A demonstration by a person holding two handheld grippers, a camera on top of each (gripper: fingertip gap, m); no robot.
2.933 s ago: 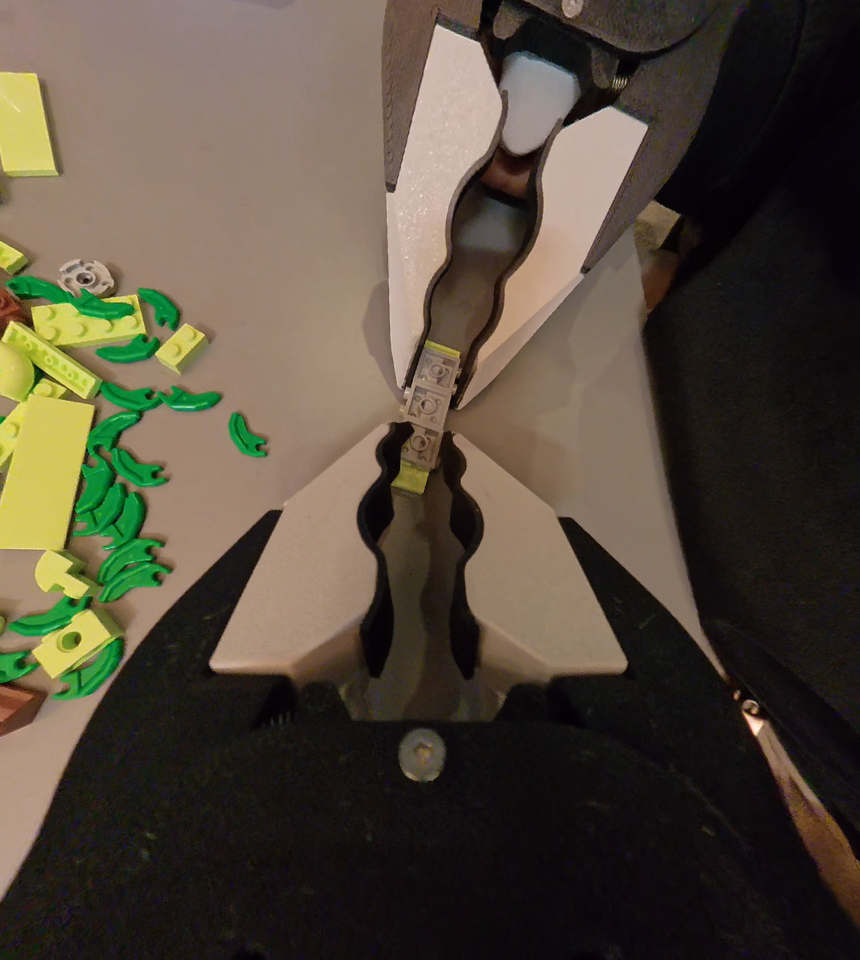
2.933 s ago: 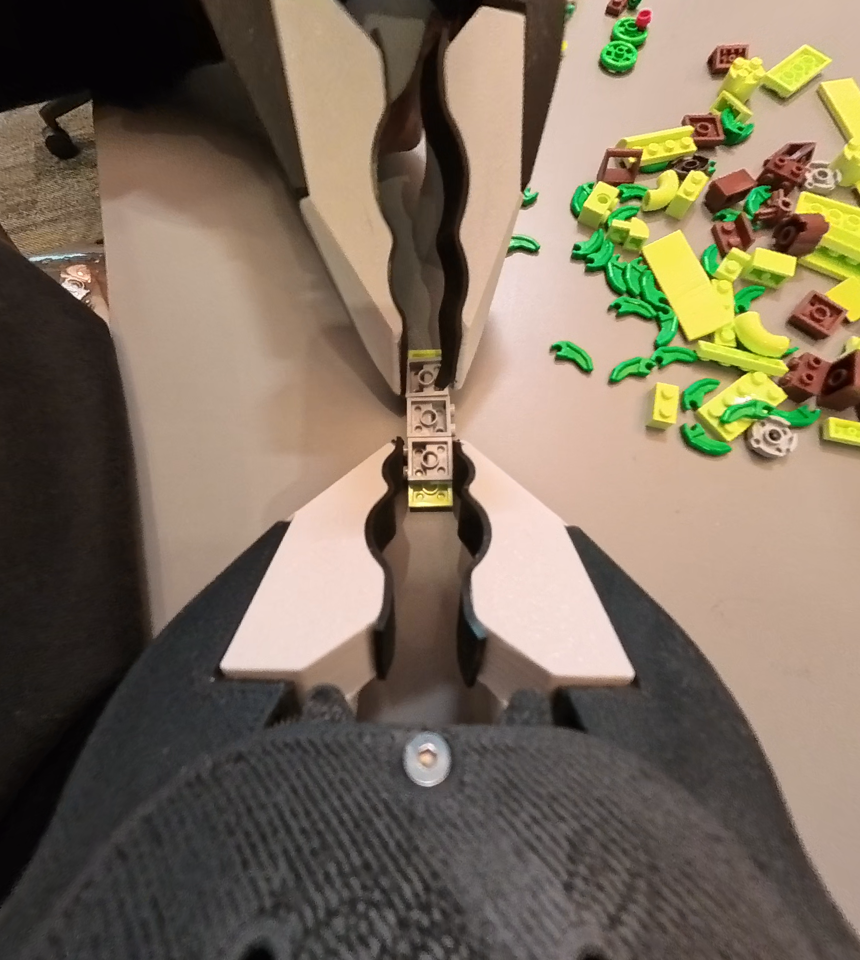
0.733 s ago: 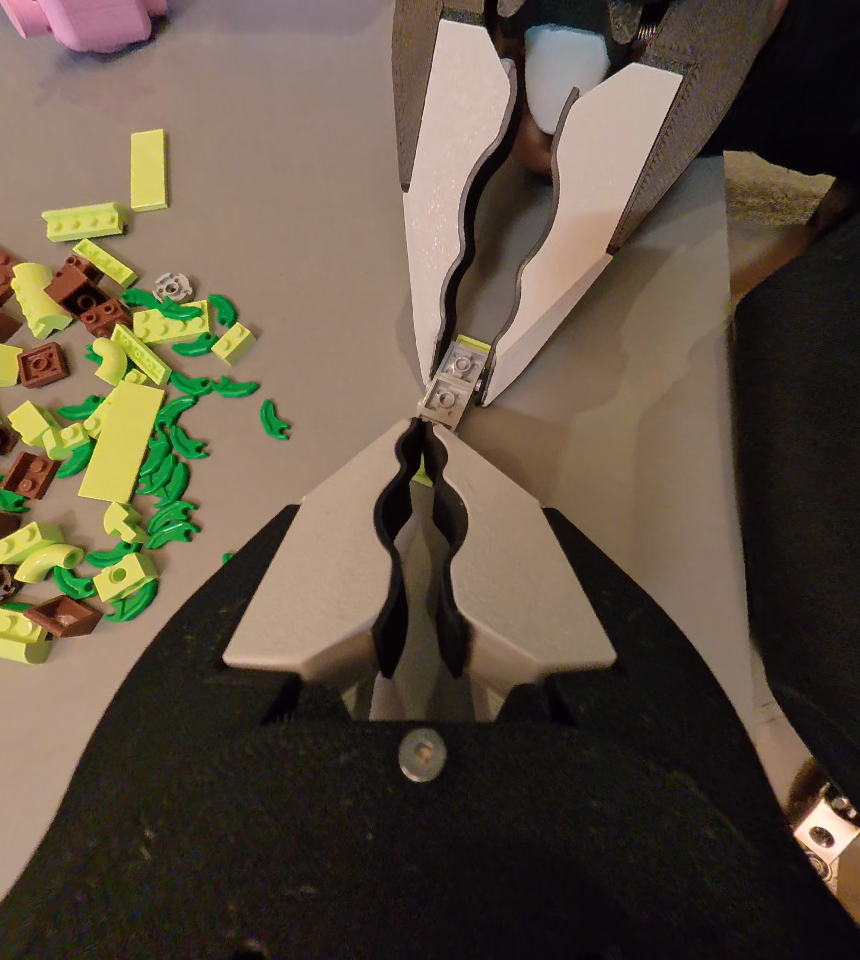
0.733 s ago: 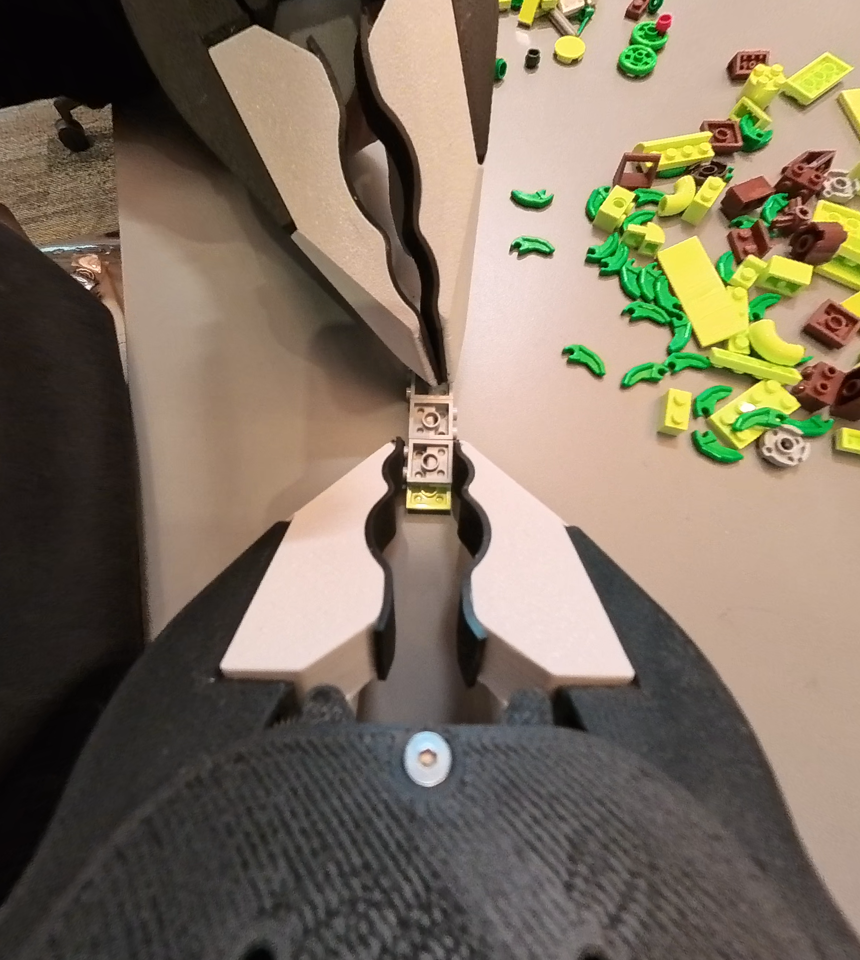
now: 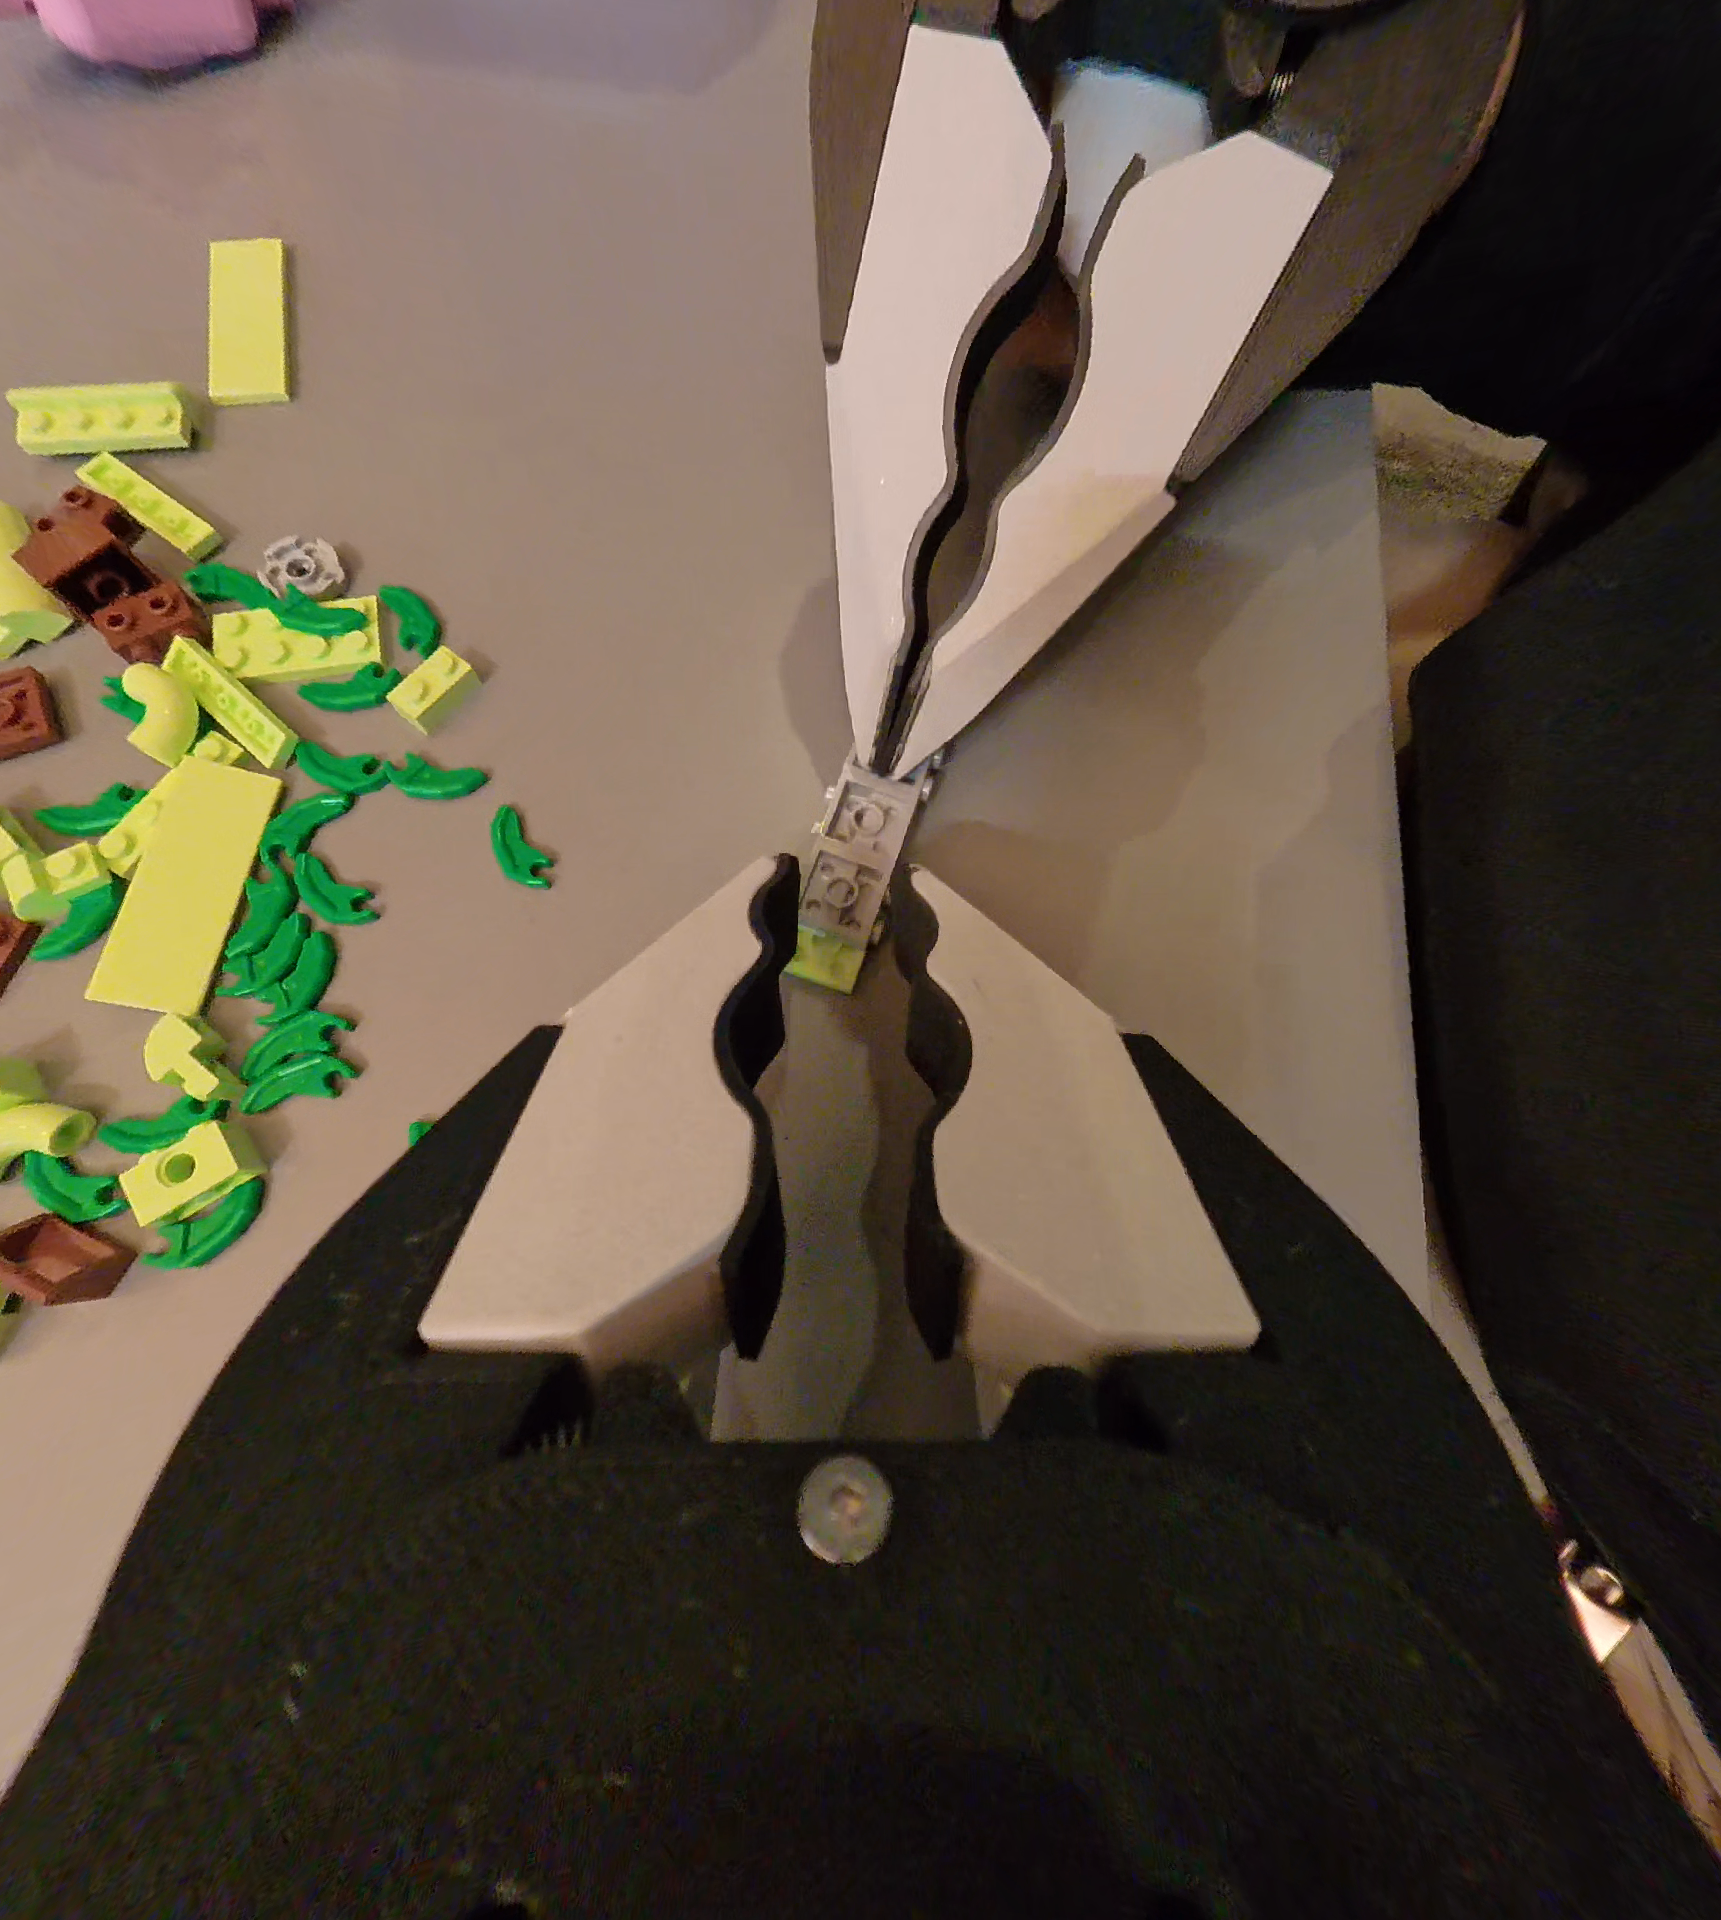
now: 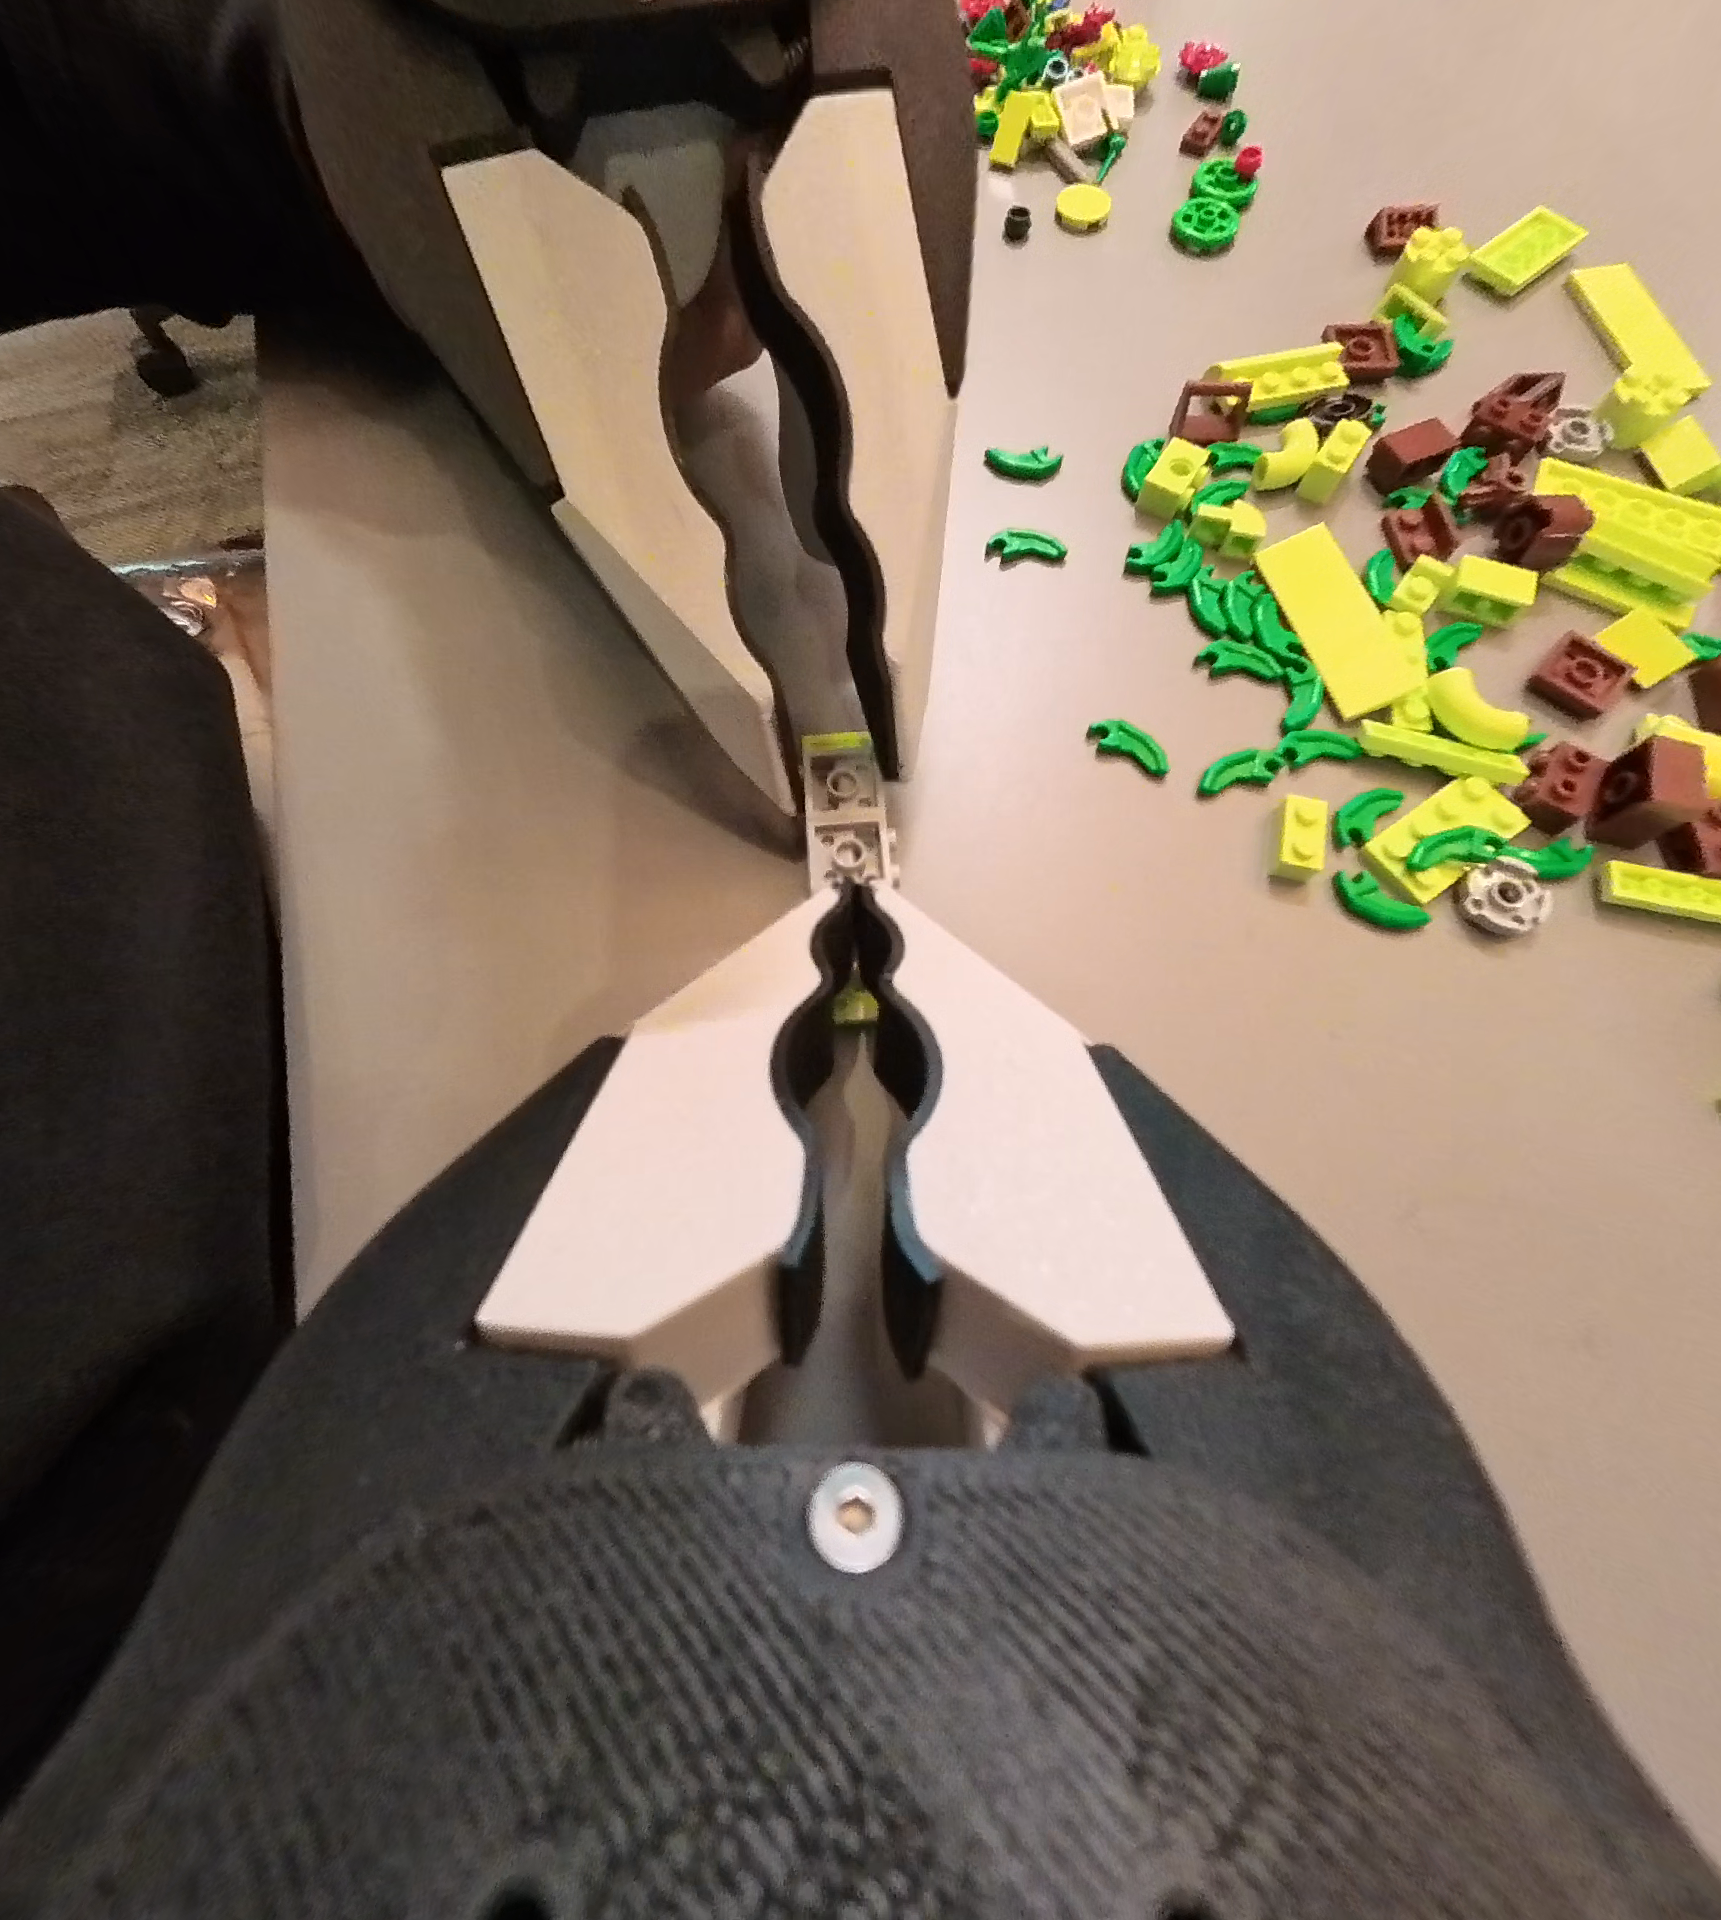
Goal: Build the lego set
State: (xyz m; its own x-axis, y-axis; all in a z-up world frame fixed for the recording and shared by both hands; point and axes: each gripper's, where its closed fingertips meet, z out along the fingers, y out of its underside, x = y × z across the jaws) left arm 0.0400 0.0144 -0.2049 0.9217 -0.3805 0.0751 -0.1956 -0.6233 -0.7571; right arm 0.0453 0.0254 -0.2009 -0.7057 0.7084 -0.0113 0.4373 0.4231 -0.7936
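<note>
**Counter and room.** A plain grey-beige counter (image 5: 575, 312) fills both wrist views. In the right wrist view its long edge runs down the left of the frame, and past it I see carpeted floor (image 6: 87, 457) and part of a chair base (image 6: 160, 364). In the left wrist view the same edge runs down the right of the frame, with dark cloth (image 5: 1614, 935) beyond it.

**Open room.** The counter is bare in a broad strip between that edge and the loose pieces (image 5: 191, 831). Both tools work over this strip, close to the edge.

**Pieces.** Lime, brown and green parts lie scattered at the left of the left wrist view and the upper right of the right wrist view. A smaller mixed cluster (image 6: 1074, 94) sits at the top of the right wrist view. A pink object (image 5: 160, 21) is cut off at the upper left of the left wrist view.

**Tools.** My left hand-held gripper (image 5: 845, 883) enters from the bottom of its own view. Its fingers are partly apart and clamped on one end of the grey-and-lime assembly (image 5: 851, 862). My right hand-held gripper (image 6: 851, 904) meets it tip to tip. Its fingertips are drawn almost together and pinch the other end.

**Task item.** The assembly bridges the two sets of tips at frame centre, raised off the counter. A single green leaf piece (image 5: 520, 847) lies apart, near the tips.
</note>
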